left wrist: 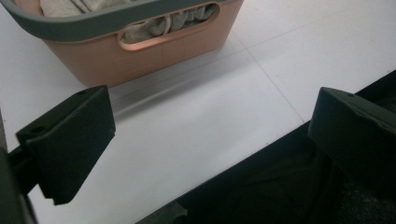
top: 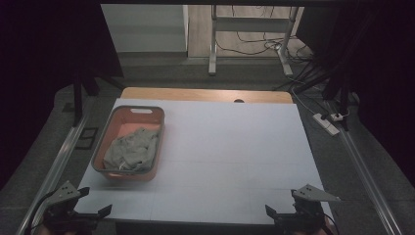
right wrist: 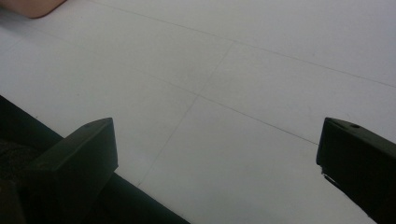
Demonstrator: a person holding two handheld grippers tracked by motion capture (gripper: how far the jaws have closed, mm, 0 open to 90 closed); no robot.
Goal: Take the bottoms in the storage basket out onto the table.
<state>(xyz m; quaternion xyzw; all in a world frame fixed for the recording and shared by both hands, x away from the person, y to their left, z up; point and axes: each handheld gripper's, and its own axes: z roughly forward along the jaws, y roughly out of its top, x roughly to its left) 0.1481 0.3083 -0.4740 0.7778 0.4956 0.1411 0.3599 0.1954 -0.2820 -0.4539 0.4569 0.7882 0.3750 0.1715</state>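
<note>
An orange basket (top: 155, 147) with a grey rim stands on the left part of the white table top (top: 230, 152). A crumpled grey cloth (top: 132, 151) lies inside it. My left gripper (top: 97, 200) rests at the table's front left corner, open and empty, a short way in front of the basket. In the left gripper view the basket's wall (left wrist: 140, 63) and handle slot are close ahead of the gripper (left wrist: 215, 112), with cloth (left wrist: 154, 25) showing through the slot. My right gripper (top: 283, 201) sits at the front right edge, open over bare white surface (right wrist: 233, 93), with nothing between its jaws (right wrist: 217, 133).
A wooden strip (top: 205, 94) borders the table's far edge. Metal rails (top: 58, 161) run along both sides. On the floor to the right lie a power strip (top: 327, 122) and cables. A grey desk frame (top: 249, 29) stands beyond the table.
</note>
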